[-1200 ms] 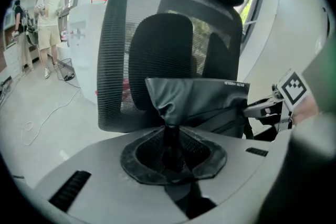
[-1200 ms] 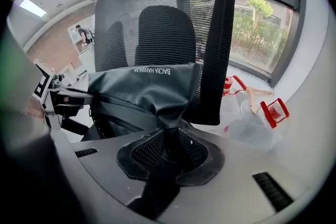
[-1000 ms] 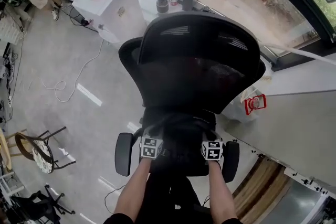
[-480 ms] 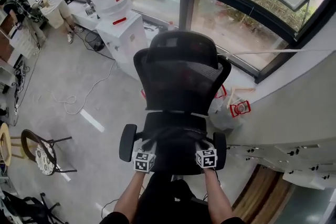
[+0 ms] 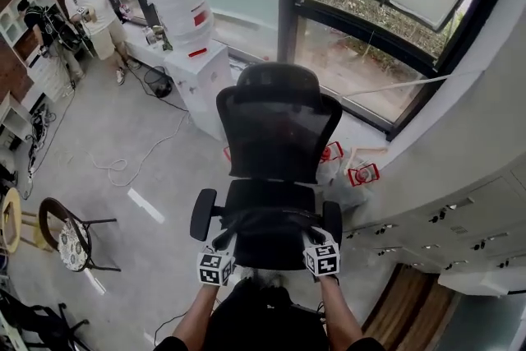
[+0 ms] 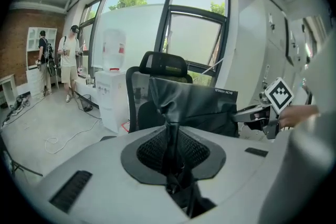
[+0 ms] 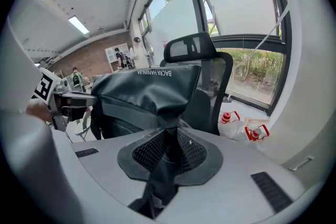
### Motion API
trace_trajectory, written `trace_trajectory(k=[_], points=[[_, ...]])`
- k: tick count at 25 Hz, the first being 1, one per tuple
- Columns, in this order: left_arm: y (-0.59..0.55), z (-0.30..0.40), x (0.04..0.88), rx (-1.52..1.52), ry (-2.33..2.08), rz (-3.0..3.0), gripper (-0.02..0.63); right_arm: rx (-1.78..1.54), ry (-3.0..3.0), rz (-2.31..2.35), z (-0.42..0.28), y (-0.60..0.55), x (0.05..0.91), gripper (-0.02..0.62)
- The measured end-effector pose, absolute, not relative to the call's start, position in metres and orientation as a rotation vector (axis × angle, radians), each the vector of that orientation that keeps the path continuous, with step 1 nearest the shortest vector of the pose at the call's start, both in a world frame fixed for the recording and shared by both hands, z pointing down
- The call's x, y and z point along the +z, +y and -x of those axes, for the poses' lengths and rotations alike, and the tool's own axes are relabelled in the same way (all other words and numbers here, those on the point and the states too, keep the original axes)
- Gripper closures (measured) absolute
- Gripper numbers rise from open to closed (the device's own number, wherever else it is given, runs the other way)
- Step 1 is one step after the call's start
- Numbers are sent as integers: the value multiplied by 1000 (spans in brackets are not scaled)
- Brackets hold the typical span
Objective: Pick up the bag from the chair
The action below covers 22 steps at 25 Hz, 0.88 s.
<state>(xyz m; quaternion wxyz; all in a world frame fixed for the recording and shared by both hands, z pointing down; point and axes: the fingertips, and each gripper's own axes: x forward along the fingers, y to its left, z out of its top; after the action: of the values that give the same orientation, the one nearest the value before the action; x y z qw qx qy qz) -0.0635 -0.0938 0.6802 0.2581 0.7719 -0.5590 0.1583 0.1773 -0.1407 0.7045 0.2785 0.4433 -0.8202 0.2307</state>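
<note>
I read the left claw as clamped on a pinched fold of the black glossy bag. The right claw is clamped on a fold at the bag's opposite end. The bag spans between both claws over the front of the seat of the black mesh office chair. I cannot tell whether it touches the seat.

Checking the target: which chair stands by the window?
The black mesh office chair with armrests; the small round-seated chair with patterned cushion stands far left.
</note>
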Motion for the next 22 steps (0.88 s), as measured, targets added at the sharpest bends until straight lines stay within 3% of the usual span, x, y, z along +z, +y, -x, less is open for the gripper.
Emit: trace_trajectory(k=[22], points=[[-51, 105, 559, 316, -1499, -2350, 548, 456, -2279, -1373, -138, -66, 575, 541]])
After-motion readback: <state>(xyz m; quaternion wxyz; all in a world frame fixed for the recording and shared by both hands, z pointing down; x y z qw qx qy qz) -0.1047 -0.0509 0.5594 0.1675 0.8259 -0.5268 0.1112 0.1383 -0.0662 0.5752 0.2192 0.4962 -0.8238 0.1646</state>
